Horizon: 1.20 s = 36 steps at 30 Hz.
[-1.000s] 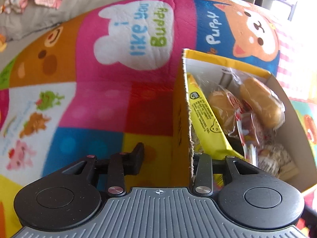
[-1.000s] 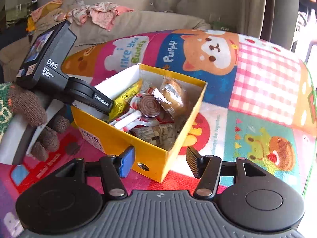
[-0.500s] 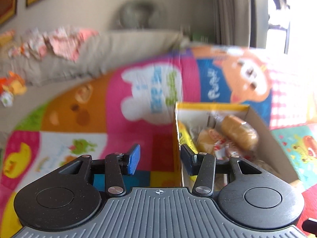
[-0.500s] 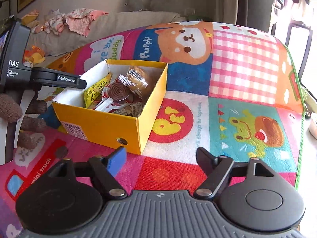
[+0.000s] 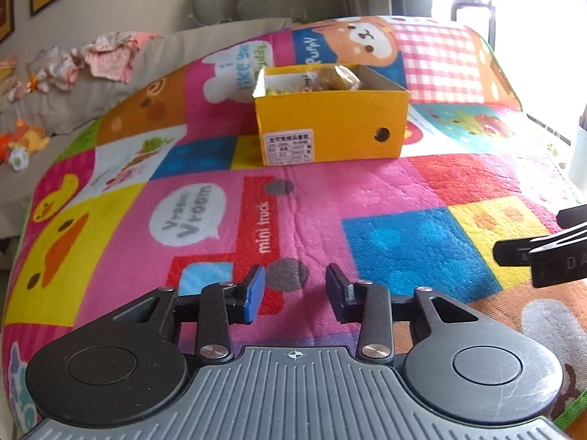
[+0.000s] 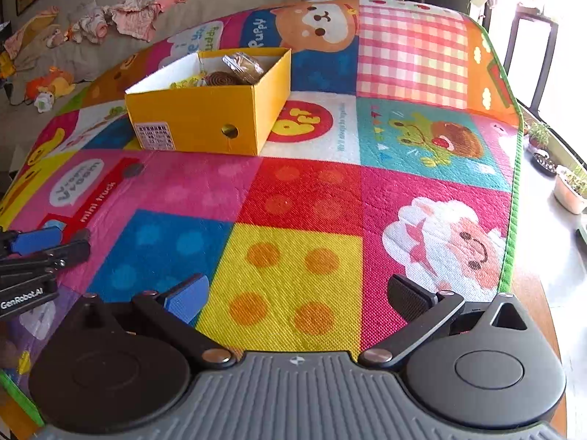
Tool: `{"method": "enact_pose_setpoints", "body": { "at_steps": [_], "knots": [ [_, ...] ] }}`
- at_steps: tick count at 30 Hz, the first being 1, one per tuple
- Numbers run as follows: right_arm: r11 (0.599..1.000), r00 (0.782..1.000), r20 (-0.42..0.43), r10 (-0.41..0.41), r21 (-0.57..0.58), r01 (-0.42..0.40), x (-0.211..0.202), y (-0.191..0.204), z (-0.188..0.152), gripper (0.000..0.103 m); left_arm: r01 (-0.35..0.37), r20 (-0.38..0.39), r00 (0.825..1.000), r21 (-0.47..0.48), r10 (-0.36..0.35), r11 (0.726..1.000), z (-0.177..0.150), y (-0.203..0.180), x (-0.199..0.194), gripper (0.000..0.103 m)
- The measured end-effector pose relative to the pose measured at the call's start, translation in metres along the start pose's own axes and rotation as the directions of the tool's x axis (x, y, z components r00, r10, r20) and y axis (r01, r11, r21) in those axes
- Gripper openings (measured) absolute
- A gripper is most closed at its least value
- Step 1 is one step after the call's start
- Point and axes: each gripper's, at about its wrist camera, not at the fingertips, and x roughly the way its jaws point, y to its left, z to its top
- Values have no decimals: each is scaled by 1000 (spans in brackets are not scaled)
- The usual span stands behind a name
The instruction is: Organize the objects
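A yellow cardboard box (image 5: 332, 130) (image 6: 205, 117) holding wrapped snacks (image 5: 337, 77) (image 6: 234, 69) stands on the colourful play mat (image 5: 367, 190) (image 6: 304, 198), far from both grippers. My left gripper (image 5: 295, 289) hovers low over the mat well in front of the box; its jaws are closing with nothing between them. My right gripper (image 6: 299, 295) is over the yellow dotted square, jaws opening very wide and empty. The left gripper's tip (image 6: 40, 245) shows at the right wrist view's left edge, the right gripper's tip (image 5: 543, 249) at the left wrist view's right edge.
A grey sofa (image 6: 66, 55) with crumpled clothes (image 5: 110, 55) and soft toys (image 6: 47, 88) runs along the mat's far left. At the right the mat's green edge (image 6: 513, 198) ends on a pale floor with potted plants (image 6: 568, 187) by a bright window.
Both grippers have pulled back from the box, which now looks small and distant. The left jaws let go of the box wall. The right jaws have spread much wider.
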Motion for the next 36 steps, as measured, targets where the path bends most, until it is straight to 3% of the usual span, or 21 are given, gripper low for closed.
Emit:
{"method": "enact_pose_setpoints", "body": {
  "at_steps": [3, 5, 11, 20, 36],
  "knots": [
    [1000, 1000, -31, 3, 14, -3, 10, 3, -4, 103, 11, 20, 1000, 16, -12, 1000, 2, -11, 8, 28],
    [999, 1000, -1, -25, 20, 25, 13, 7, -4, 103, 22, 31, 999, 11, -23, 1000, 1, -16, 12, 22],
    [996, 998, 35, -55, 67, 53, 21, 7, -2, 103, 68, 45, 997, -74, -65, 995, -3, -7, 14, 22],
    [999, 998, 58, -31, 42, 29, 28, 31, 1, 103, 55, 44, 998, -59, -52, 997, -4, -8, 12, 22],
    [998, 995, 87, -38, 56, 34, 27, 31, -3, 103, 67, 43, 997, -88, -63, 994, -4, -6, 12, 22]
  ]
}}
